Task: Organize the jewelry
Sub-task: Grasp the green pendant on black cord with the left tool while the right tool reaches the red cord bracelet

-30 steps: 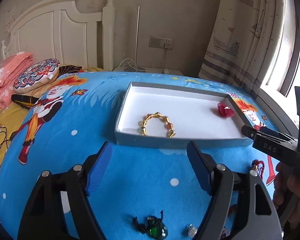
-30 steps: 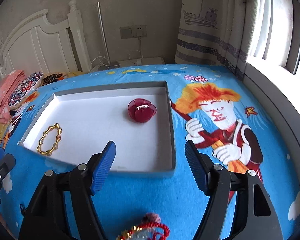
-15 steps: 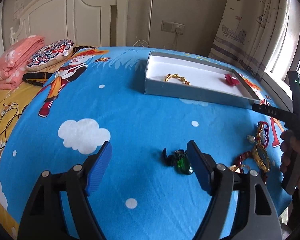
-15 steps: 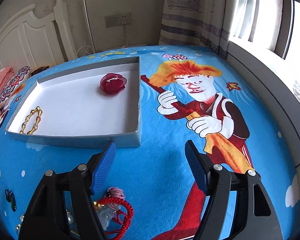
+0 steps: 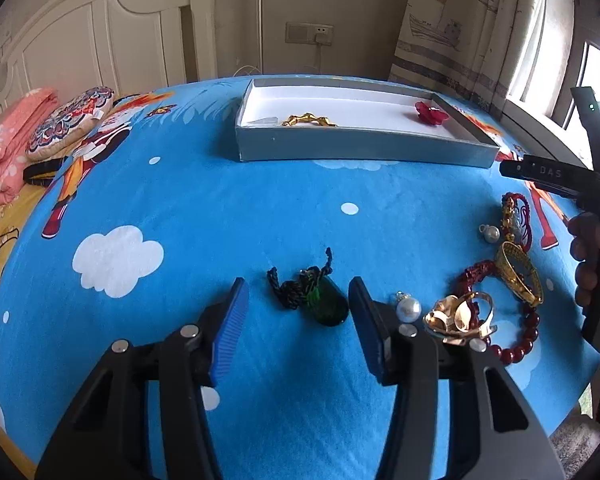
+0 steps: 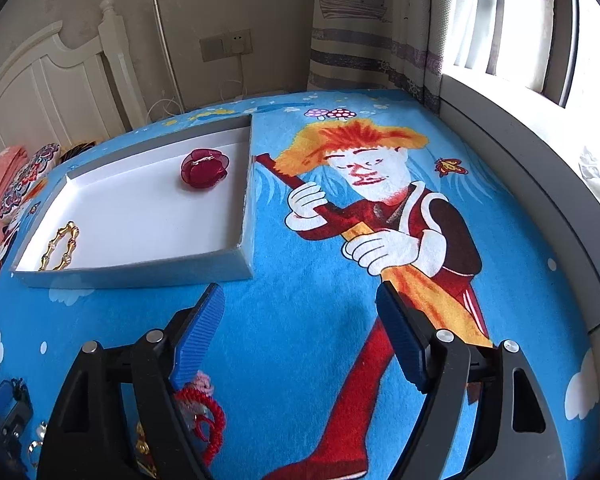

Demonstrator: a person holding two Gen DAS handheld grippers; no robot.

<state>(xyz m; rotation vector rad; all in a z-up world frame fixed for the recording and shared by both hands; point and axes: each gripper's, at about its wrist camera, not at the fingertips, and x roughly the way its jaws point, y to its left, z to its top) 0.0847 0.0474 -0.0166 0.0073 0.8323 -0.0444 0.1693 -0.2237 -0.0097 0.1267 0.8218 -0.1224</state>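
The left gripper (image 5: 298,304) hangs with its fingers spread wide, and the green pendant (image 5: 327,307) on its dark cord lies on the blue blanket (image 5: 220,220) between the tips, nearer the right finger, touching neither. Just outside that finger sit a pearl (image 5: 409,309) and a gold ring (image 5: 460,316). Well ahead stands the grey box (image 5: 360,148), holding a gold bracelet (image 5: 309,120) and a red flower (image 5: 431,113). The right gripper (image 6: 300,312) is also spread, holding nothing, with a red cord bracelet (image 6: 204,420) behind its left finger.
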